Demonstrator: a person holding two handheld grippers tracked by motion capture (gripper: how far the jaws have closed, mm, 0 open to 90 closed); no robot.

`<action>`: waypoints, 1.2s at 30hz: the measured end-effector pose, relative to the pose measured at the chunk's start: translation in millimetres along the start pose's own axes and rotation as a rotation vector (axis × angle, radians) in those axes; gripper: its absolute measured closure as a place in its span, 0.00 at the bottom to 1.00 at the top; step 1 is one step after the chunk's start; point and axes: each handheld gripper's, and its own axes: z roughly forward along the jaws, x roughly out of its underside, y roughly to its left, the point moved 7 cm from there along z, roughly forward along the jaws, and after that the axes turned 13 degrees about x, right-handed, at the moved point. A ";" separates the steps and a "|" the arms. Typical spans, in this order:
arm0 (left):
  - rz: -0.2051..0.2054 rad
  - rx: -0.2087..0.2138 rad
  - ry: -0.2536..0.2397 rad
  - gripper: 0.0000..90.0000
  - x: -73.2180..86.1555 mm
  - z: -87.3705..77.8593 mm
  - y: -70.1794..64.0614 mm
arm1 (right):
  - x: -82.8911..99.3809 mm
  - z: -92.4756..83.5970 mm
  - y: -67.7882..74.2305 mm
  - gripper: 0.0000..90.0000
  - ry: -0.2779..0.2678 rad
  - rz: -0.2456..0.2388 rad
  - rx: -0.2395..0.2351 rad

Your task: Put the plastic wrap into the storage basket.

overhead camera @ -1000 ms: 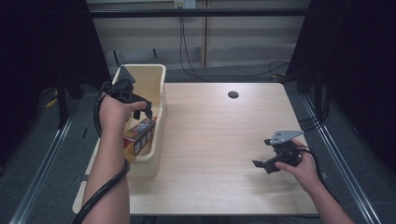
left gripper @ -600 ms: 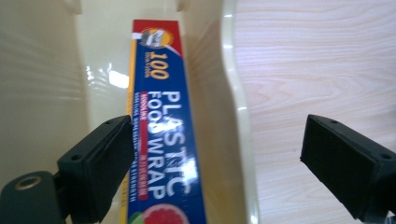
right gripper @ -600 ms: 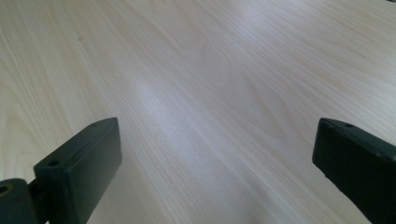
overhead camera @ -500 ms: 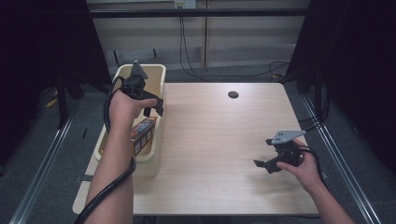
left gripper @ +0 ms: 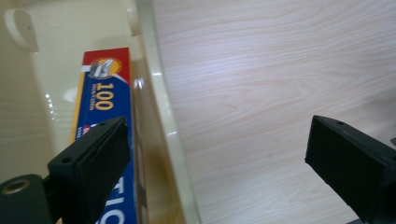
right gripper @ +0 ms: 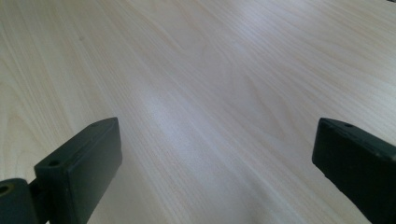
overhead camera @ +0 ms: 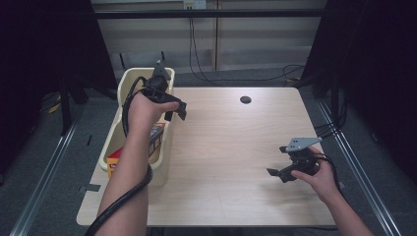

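Observation:
A cream plastic bin [overhead camera: 119,129] stands on the table's left edge. Inside it lies a long blue, red and yellow box [overhead camera: 157,137], whose printed top [left gripper: 103,91] also appears in the left gripper view. My left gripper [overhead camera: 175,113] hovers above the bin's right rim [left gripper: 159,98], partly over the tabletop. Its jaws have just been opening and stand wide, with nothing between them [left gripper: 217,135]. My right gripper [overhead camera: 278,162] is held low over the table's right side, open and empty, with bare wood beneath it [right gripper: 217,130].
The light wooden table [overhead camera: 231,147] has a round cable hole [overhead camera: 245,100] near its far edge. Cables [overhead camera: 196,54] hang behind the table. Dark curtains flank both sides, and floor rails run along the left and right.
My left hand rose and moved away from me and to the right, from over the bin's inside to above its right rim, and its jaws spread. The right hand stayed still.

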 end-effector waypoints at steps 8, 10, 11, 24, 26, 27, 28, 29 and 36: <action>0.044 0.030 0.001 0.07 -2.6 12.5 -15.8 | 0.2 0.8 0.3 0.01 0.002 -0.002 0.002; 0.059 0.034 0.008 0.07 -2.7 15.3 -19.6 | 0.2 0.7 0.7 0.01 0.003 -0.001 -0.001; 0.062 0.037 0.007 0.07 -3.1 16.4 -21.6 | 0.2 0.9 0.9 0.01 0.002 -0.003 -0.002; 0.120 0.094 0.038 0.08 -2.1 39.1 -42.5 | 0.2 1.4 0.8 0.01 0.001 -0.004 0.003; 0.124 0.091 0.035 0.08 -2.6 42.0 -44.4 | 0.3 1.5 0.5 0.01 0.002 -0.007 0.002; 0.137 0.089 0.032 0.08 -3.3 43.6 -46.2 | 0.5 1.6 0.3 0.01 0.003 -0.004 0.005; 0.137 0.089 0.032 0.08 -3.3 43.6 -46.2 | 0.4 1.5 0.3 0.01 0.003 -0.005 0.003; 0.148 0.099 0.034 0.08 -3.4 44.9 -48.1 | 0.4 1.4 0.3 0.01 0.002 -0.005 0.001; 0.170 0.114 0.050 0.08 0.4 55.7 -55.5 | 0.4 1.4 0.9 0.01 0.002 -0.005 0.000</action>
